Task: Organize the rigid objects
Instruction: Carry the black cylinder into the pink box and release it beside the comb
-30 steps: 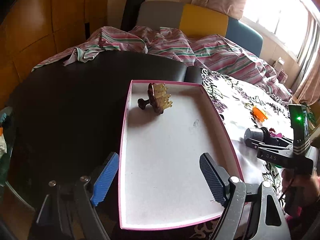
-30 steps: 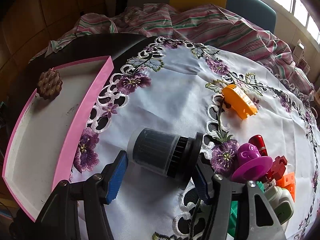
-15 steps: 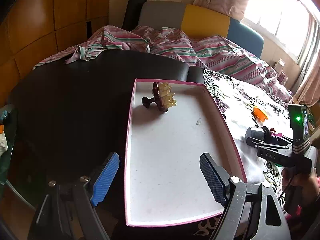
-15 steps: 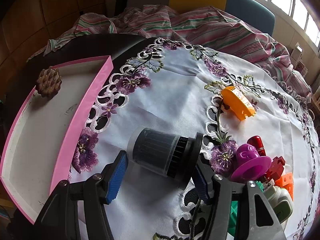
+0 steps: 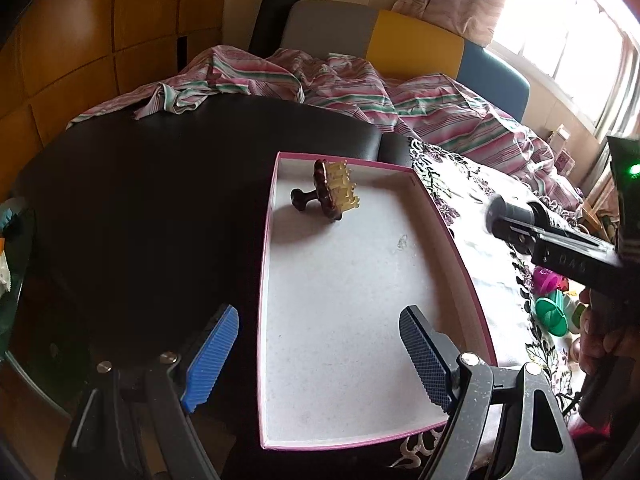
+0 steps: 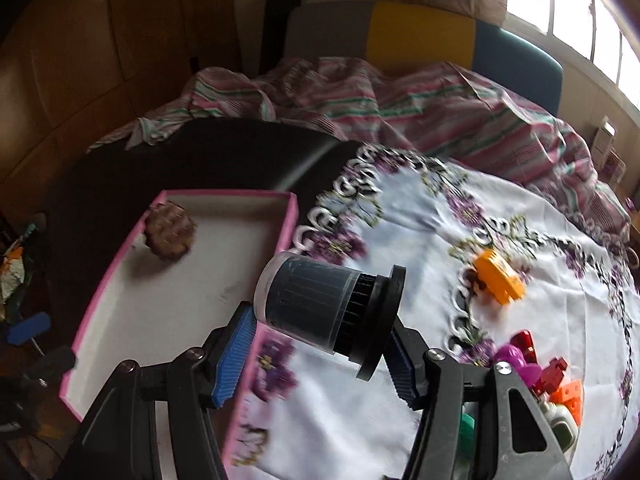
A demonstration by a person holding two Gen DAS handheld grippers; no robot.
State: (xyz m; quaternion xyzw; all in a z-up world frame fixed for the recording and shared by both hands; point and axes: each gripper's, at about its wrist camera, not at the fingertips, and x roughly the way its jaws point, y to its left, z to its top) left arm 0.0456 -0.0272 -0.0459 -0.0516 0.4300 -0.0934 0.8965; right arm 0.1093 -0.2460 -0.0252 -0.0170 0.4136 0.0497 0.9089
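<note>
you're mid-carry: your right gripper (image 6: 320, 354) is clamped on the dark canister (image 6: 320, 304), lifted over the tablecloth (image 6: 520, 320) beside the pink tray (image 6: 286, 232), so swing it across and set it down clear of the brown brush (image 6: 170, 234), left gripper (image 5: 316, 354) wide and empty.

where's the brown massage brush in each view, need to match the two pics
Left wrist view: the brown brush stands on edge at the far end of the pink box, above centre.
Right wrist view: the same brush, blurred, sits in the box's far left corner, left of centre.
Shared landmark: the yellow cushion behind the striped sheet.
</note>
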